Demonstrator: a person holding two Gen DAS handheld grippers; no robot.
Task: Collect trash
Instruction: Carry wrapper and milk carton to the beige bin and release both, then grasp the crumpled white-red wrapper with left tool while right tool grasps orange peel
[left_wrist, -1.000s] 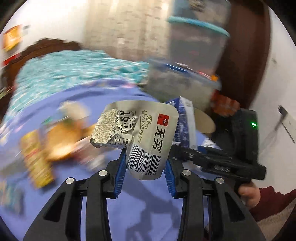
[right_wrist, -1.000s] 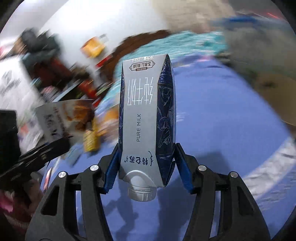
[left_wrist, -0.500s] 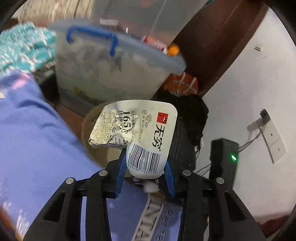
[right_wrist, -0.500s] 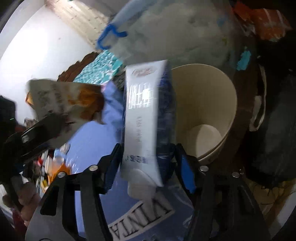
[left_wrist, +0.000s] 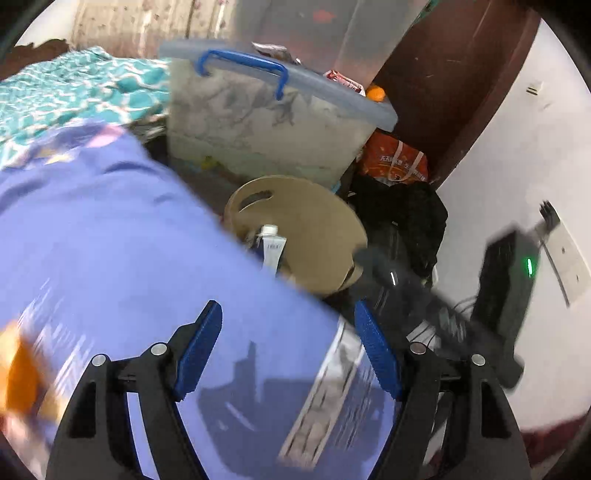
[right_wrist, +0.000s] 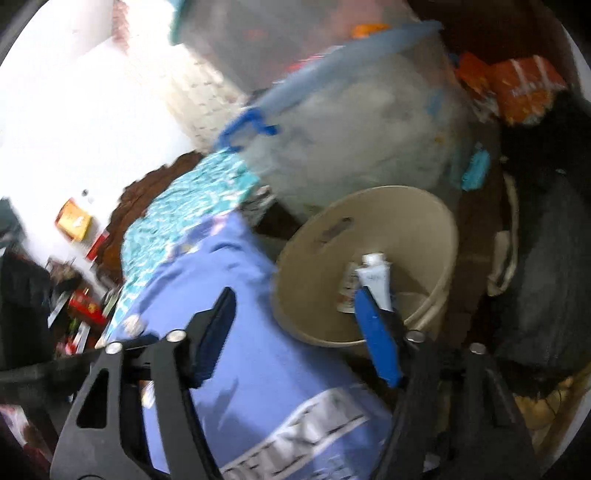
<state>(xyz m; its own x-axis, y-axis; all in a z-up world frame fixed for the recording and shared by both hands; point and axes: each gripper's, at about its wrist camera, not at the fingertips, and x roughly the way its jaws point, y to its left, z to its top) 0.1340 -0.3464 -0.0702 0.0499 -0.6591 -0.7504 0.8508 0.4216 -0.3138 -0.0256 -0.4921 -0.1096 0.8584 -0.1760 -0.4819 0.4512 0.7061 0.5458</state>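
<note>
A beige round bin (left_wrist: 314, 236) (right_wrist: 428, 236) stands on the floor beside the bed. A white and blue milk carton (left_wrist: 272, 248) (right_wrist: 375, 278) lies inside it, cap up. In the right wrist view a pale crumpled packet (right_wrist: 345, 291) shows next to the carton. My left gripper (left_wrist: 288, 308) hangs over the bed's edge short of the bin; its jaws are opening with nothing between them. My right gripper (right_wrist: 293, 295) is by the bin's near rim, jaws apart and closing on nothing. Its blurred black body (left_wrist: 506, 288) shows at the right of the left wrist view.
A clear storage box (left_wrist: 266, 122) with a blue handle stands behind the bin. An orange bag (left_wrist: 395, 162) and black bags (left_wrist: 410, 218) crowd the corner by the white wall. A purple bedcover (left_wrist: 110, 240) and a teal quilt (left_wrist: 66, 92) fill the left.
Both grippers swung from the bed to the bin. The left let go of the silver wrapper, the right let go of the milk carton, which now lies in the bin.
</note>
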